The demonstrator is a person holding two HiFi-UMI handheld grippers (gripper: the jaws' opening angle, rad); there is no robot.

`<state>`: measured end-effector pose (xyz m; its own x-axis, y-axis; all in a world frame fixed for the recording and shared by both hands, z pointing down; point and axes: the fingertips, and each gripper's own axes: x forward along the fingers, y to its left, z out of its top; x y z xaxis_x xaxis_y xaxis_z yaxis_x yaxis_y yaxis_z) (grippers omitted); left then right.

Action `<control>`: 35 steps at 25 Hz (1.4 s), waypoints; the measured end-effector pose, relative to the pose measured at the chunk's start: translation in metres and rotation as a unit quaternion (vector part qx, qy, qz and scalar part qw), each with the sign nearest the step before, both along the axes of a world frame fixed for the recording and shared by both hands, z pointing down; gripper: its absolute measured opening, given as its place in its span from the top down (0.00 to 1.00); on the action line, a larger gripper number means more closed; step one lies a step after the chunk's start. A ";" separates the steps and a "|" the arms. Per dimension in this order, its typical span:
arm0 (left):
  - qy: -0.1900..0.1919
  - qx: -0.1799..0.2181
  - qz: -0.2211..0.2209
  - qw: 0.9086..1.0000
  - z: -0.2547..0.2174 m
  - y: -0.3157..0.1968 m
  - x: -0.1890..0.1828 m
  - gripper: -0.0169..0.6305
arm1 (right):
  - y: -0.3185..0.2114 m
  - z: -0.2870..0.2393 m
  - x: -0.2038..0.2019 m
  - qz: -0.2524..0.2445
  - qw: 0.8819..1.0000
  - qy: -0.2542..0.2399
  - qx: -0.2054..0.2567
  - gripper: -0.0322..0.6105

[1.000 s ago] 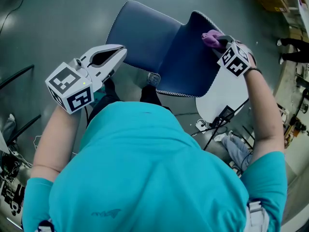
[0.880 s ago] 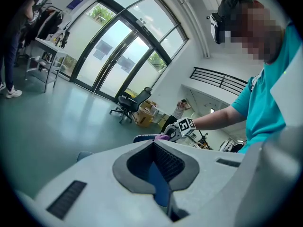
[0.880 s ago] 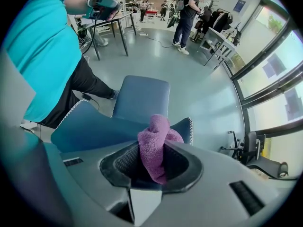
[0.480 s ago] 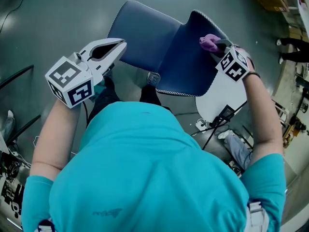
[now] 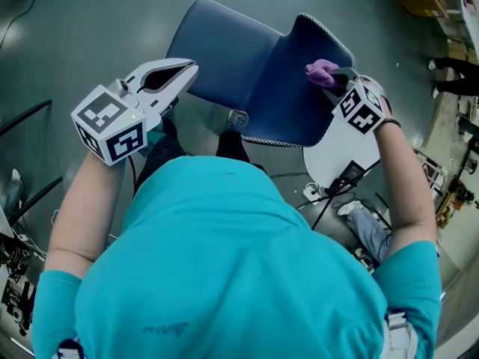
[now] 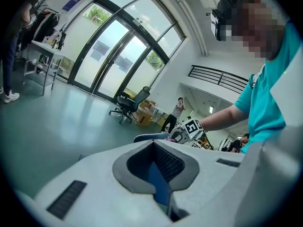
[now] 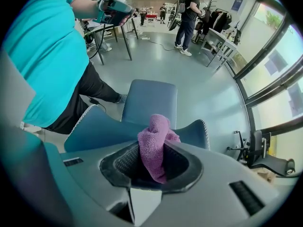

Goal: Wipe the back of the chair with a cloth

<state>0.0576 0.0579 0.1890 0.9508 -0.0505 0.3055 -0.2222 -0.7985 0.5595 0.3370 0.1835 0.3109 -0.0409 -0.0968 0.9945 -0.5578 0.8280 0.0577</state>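
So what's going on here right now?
A person stands behind a blue chair with a gripper in each hand. The right gripper is shut on a purple cloth and holds it at the inner face of the chair back, near its right edge. The left gripper is shut and empty, hovering by the chair's left side. The wiping looks under way.

One chair, apparently one cloth.
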 end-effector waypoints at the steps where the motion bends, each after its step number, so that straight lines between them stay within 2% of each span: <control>1: 0.000 0.000 0.000 1.000 0.000 0.000 0.000 0.98 | 0.002 0.000 -0.002 -0.001 1.000 -0.001 -0.001 0.78; 18: 0.004 -0.003 0.005 1.000 0.002 0.003 0.002 0.98 | 0.044 -0.003 -0.037 -0.001 0.999 -0.036 -0.019 0.78; 35: 0.007 -0.005 0.014 1.000 0.001 0.007 0.004 0.98 | 0.113 -0.009 -0.098 -0.008 0.994 -0.090 -0.058 0.78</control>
